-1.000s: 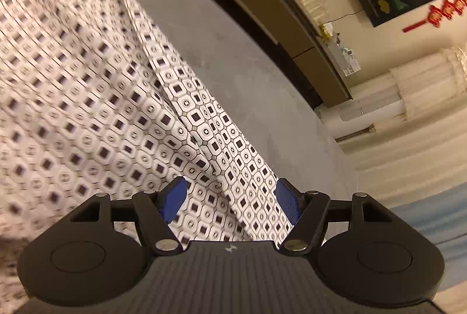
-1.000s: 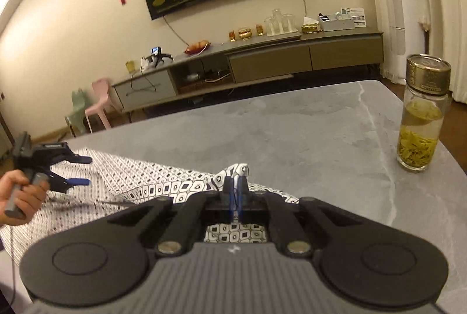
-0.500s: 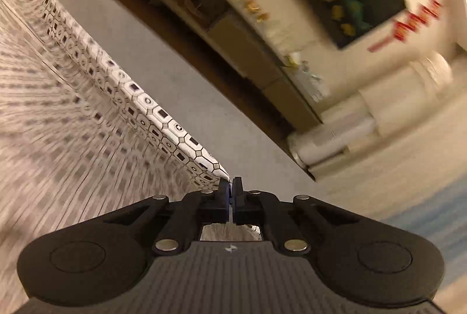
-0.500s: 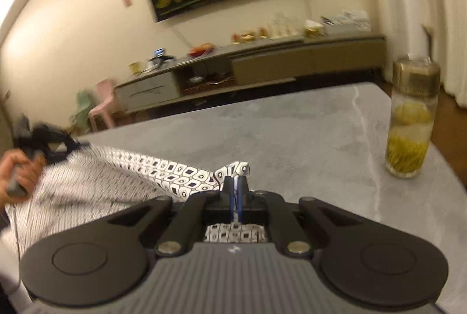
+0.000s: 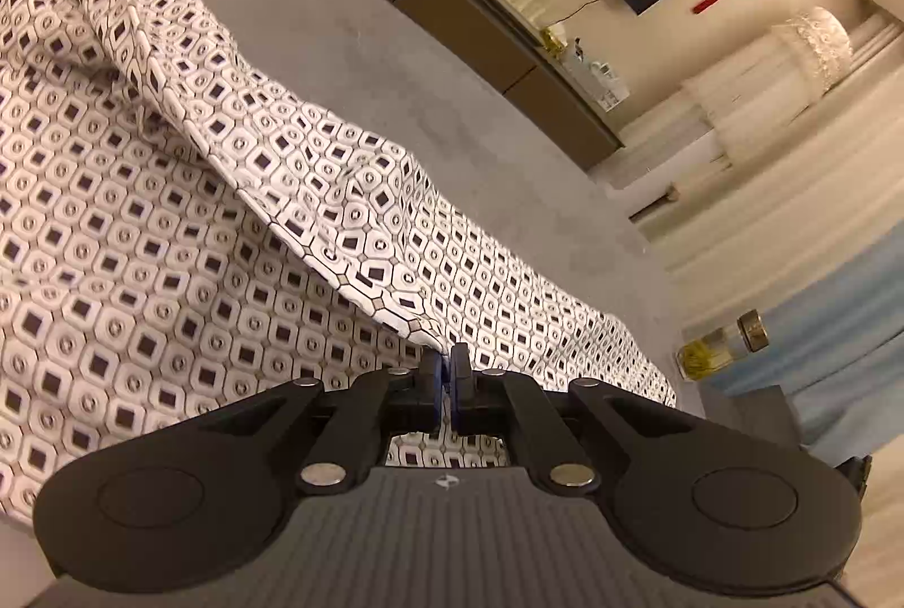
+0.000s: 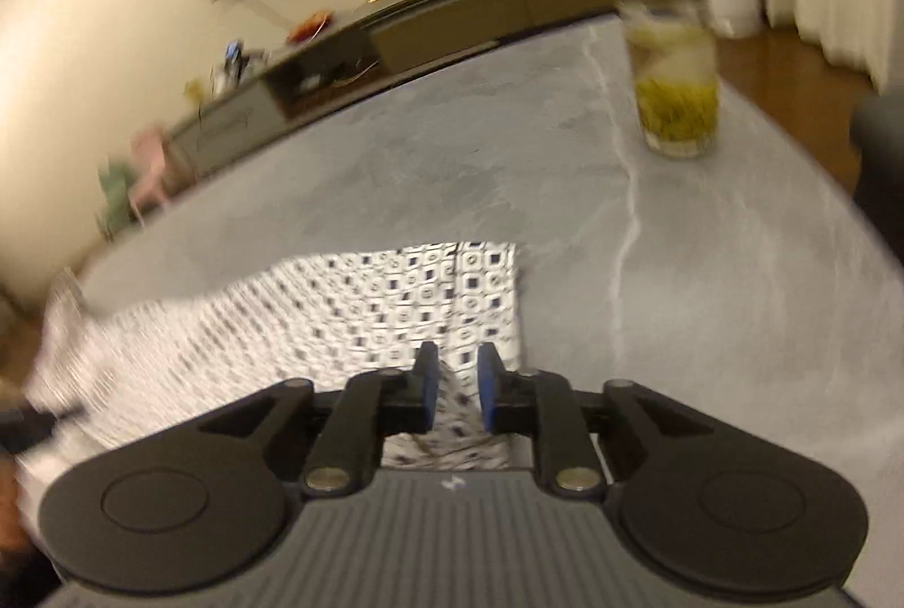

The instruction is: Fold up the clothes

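Note:
The garment (image 5: pixel 169 235) is white cloth printed with small dark squares, spread over the grey table (image 5: pixel 350 43). My left gripper (image 5: pixel 446 362) is shut on a raised fold of it, and the fold runs as a ridge away to the upper left. In the blurred right wrist view the garment (image 6: pixel 395 308) lies flat with a straight edge on its right side. My right gripper (image 6: pixel 455 382) hovers over that corner, open with a narrow gap, and cloth shows below the gap. A dark blurred shape at the far left edge may be the other gripper.
A glass jar with yellow-green contents (image 6: pixel 675 99) stands on the table (image 6: pixel 508 167) to the far right, also seen as the jar (image 5: pixel 720 345) near the table's end. A low sideboard (image 5: pixel 508 37) runs along the wall beyond the table.
My left gripper closed on a fold of the garment and now holds it raised. My right gripper, shut on the cloth before, has opened and let it drop flat.

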`<state>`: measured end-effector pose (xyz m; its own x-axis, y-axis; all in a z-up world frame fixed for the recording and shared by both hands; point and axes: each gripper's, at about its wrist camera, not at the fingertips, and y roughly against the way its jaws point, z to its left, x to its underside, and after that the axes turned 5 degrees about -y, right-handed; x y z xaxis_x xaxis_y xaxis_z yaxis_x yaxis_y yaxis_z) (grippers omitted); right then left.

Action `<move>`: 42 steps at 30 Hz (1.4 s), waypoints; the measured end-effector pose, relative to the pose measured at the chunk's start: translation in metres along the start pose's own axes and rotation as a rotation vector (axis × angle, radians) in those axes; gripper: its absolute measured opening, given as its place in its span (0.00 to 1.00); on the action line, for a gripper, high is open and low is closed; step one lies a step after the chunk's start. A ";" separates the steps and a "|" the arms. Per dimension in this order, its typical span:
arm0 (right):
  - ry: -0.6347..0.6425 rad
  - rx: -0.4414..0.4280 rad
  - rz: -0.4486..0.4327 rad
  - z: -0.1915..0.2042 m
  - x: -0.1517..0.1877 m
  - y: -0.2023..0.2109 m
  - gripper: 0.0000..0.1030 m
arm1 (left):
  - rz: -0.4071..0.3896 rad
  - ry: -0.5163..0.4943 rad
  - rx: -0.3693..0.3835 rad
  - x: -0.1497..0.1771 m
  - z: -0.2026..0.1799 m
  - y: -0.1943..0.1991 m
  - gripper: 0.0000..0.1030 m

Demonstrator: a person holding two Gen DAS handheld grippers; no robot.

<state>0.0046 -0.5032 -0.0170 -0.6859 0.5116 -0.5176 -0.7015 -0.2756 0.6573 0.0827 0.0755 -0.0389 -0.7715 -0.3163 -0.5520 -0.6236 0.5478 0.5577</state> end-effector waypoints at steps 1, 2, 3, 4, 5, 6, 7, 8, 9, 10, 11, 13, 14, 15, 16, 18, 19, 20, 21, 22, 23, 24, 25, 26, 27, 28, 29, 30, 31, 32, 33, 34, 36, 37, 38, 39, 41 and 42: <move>-0.077 -0.020 0.021 -0.006 0.000 -0.003 0.37 | -0.004 0.000 -0.005 -0.003 0.001 0.000 0.02; -0.152 -0.036 0.045 -0.013 0.004 -0.007 0.44 | -0.008 0.002 -0.014 -0.006 0.002 -0.001 0.04; -0.222 -0.054 0.064 -0.019 0.007 -0.011 0.44 | -0.012 0.004 -0.023 -0.009 0.003 -0.002 0.06; -0.293 -0.072 0.081 -0.024 0.010 -0.015 0.44 | -0.015 0.011 -0.030 -0.011 0.005 -0.002 0.08; -0.347 -0.076 0.088 -0.027 0.012 -0.016 0.44 | -0.018 0.020 -0.036 -0.013 0.008 -0.002 0.15; -0.372 -0.073 0.074 -0.028 0.015 -0.012 0.44 | -0.022 0.030 -0.043 -0.015 0.011 -0.001 0.23; -0.395 -0.069 0.058 -0.028 0.018 -0.007 0.44 | -0.020 0.039 -0.048 -0.016 0.014 -0.002 0.26; -0.417 -0.066 0.043 -0.028 0.021 -0.003 0.44 | -0.016 0.048 -0.052 -0.016 0.018 -0.002 0.29; -0.439 -0.062 0.027 -0.029 0.023 0.002 0.44 | -0.012 0.057 -0.057 -0.016 0.021 -0.002 0.32; -0.459 -0.078 0.020 -0.027 0.029 0.007 0.45 | -0.007 0.066 -0.061 -0.016 0.025 -0.002 0.32; -0.479 -0.097 0.014 -0.026 0.035 0.011 0.46 | -0.003 0.075 -0.065 -0.016 0.028 -0.002 0.32; -0.502 -0.096 0.030 -0.024 0.046 0.012 0.48 | 0.005 0.093 -0.074 -0.015 0.036 -0.003 0.32; -0.513 -0.094 0.039 -0.023 0.052 0.013 0.49 | 0.009 0.102 -0.079 -0.015 0.039 -0.003 0.32; -0.514 -0.066 0.040 -0.021 0.055 0.011 0.49 | 0.013 0.110 -0.083 -0.015 0.043 -0.003 0.32; -0.514 -0.032 0.023 -0.020 0.055 0.011 0.50 | 0.018 0.113 -0.084 -0.015 0.043 -0.004 0.32; -0.515 0.038 -0.015 -0.018 0.054 0.010 0.52 | 0.022 0.106 -0.084 -0.015 0.040 -0.006 0.32; -0.521 0.049 -0.011 -0.019 0.054 0.007 0.51 | 0.020 0.098 -0.086 -0.016 0.039 -0.008 0.32; -0.527 0.058 -0.004 -0.020 0.053 0.002 0.47 | 0.017 0.090 -0.088 -0.017 0.037 -0.009 0.32; -0.524 0.050 0.008 -0.021 0.052 -0.003 0.43 | 0.015 0.082 -0.090 -0.019 0.035 -0.010 0.32; -0.513 0.043 0.008 -0.020 0.051 -0.007 0.27 | 0.013 0.074 -0.092 -0.020 0.034 -0.012 0.32; -0.487 0.046 0.002 -0.016 0.050 -0.010 0.16 | 0.011 0.066 -0.093 -0.021 0.032 -0.013 0.31; -0.459 0.051 -0.005 -0.012 0.048 -0.013 0.13 | 0.008 0.058 -0.095 -0.022 0.031 -0.015 0.22; -0.434 0.052 -0.009 -0.009 0.047 -0.015 0.07 | 0.006 0.051 -0.097 -0.023 0.029 -0.016 0.14; -0.415 0.051 -0.008 -0.007 0.046 -0.018 0.05 | 0.004 0.043 -0.099 -0.024 0.027 -0.017 0.06; -0.397 0.047 -0.008 -0.005 0.045 -0.020 0.04 | 0.002 0.035 -0.101 -0.025 0.026 -0.019 0.04; -0.382 0.046 -0.007 -0.003 0.045 -0.022 0.03 | 0.003 0.030 -0.099 -0.026 0.025 -0.020 0.01; -0.372 0.044 -0.007 -0.002 0.044 -0.024 0.03 | 0.003 0.027 -0.097 -0.027 0.025 -0.020 0.00; -0.369 0.034 -0.007 -0.001 0.043 -0.026 0.03 | -0.001 0.028 -0.093 -0.028 0.025 -0.019 0.00; -0.366 0.024 -0.006 0.000 0.042 -0.028 0.03 | -0.009 0.030 -0.085 -0.030 0.025 -0.016 0.00; -0.367 0.015 -0.009 0.000 0.040 -0.028 0.03 | -0.020 0.031 -0.076 -0.032 0.025 -0.013 0.00; -0.377 0.006 -0.018 -0.001 0.039 -0.026 0.03 | -0.036 0.031 -0.068 -0.035 0.023 -0.008 0.00; -0.399 -0.007 -0.028 -0.003 0.040 -0.020 0.04 | -0.058 0.035 -0.053 -0.037 0.021 -0.001 0.00; -0.465 -0.018 -0.050 -0.008 0.045 -0.006 0.12 | -0.101 0.038 -0.023 -0.040 0.018 0.015 0.00; -0.497 -0.014 -0.060 -0.011 0.049 0.000 0.16 | -0.117 0.038 -0.008 -0.041 0.016 0.022 0.00; -0.523 -0.008 -0.066 -0.013 0.053 0.005 0.17 | -0.123 0.037 -0.001 -0.041 0.015 0.025 0.00; -0.549 -0.003 -0.072 -0.016 0.058 0.009 0.19 | -0.124 0.036 0.003 -0.041 0.015 0.026 0.00; -0.566 0.004 -0.052 -0.018 0.063 0.006 0.24 | -0.127 0.033 0.010 -0.040 0.014 0.027 0.00; -0.563 0.004 -0.037 -0.019 0.064 0.002 0.24 | -0.123 0.036 0.010 -0.039 0.014 0.026 0.00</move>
<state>-0.0447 -0.4864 -0.0593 -0.4512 0.8763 -0.1689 -0.7213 -0.2467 0.6471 0.0986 0.1132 -0.0118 -0.6938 -0.4089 -0.5929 -0.7123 0.5108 0.4813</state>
